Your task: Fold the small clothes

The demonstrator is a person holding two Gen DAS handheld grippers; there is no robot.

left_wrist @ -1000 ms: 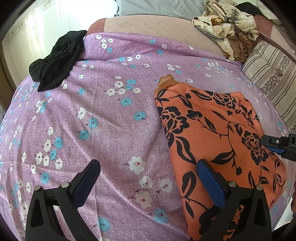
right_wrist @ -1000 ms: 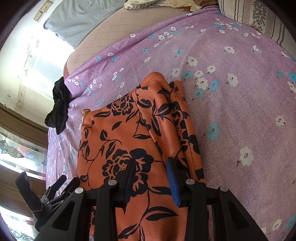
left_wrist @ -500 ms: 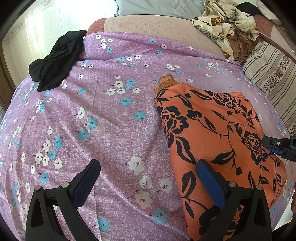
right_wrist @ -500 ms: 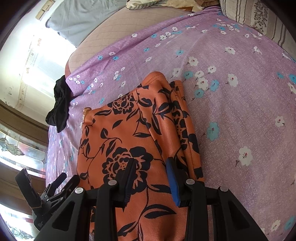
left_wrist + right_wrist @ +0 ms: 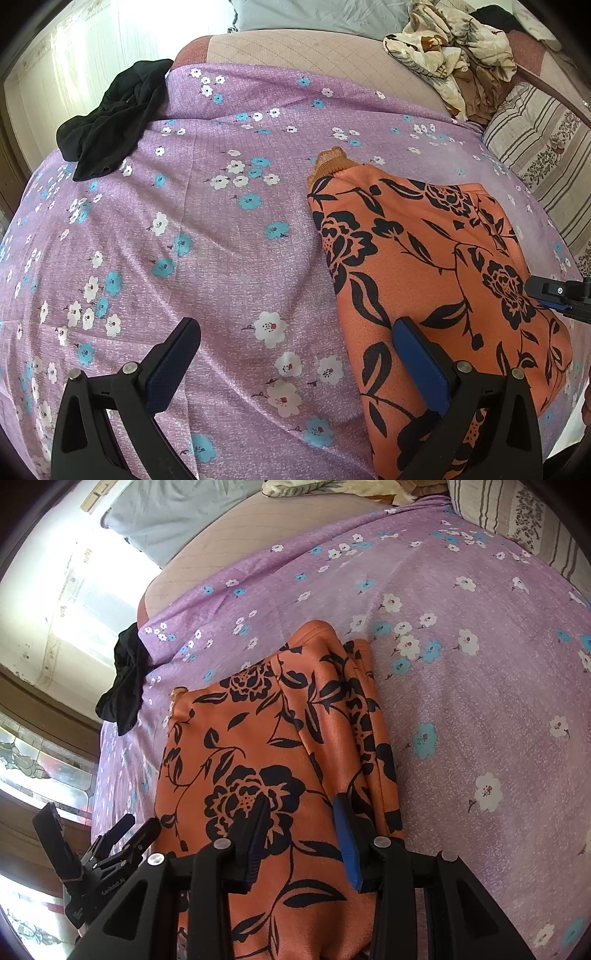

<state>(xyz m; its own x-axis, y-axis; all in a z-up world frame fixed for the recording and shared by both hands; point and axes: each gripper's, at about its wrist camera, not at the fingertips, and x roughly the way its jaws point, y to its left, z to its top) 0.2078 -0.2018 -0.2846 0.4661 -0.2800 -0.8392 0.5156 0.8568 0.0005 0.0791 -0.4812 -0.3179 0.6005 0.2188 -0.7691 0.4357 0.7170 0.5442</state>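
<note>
a bed [image 5: 229, 236] is filling both views, wearing a purple sheet [image 5: 480, 686] dotted with white and blue flowers. a pinkish quilted mattress [image 5: 295, 48] is showing beyond the sheet's far edge, with a grey pillow [image 5: 166, 520] lying behind it. a striped pillow [image 5: 535, 147] is sitting at the right. daylight is pouring through a pale curtain [image 5: 92, 48] on the left. stained glass [image 5: 33, 768] is glowing low beside the bed.

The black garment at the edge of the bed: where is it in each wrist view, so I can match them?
Left wrist view: black garment lies upper left, on the purple sheet's far corner.
Right wrist view: black garment sits at middle left, by the sheet's edge.
Shared landmark: the orange flowered garment, with its ruffled collar pointing toward the black one.
</note>
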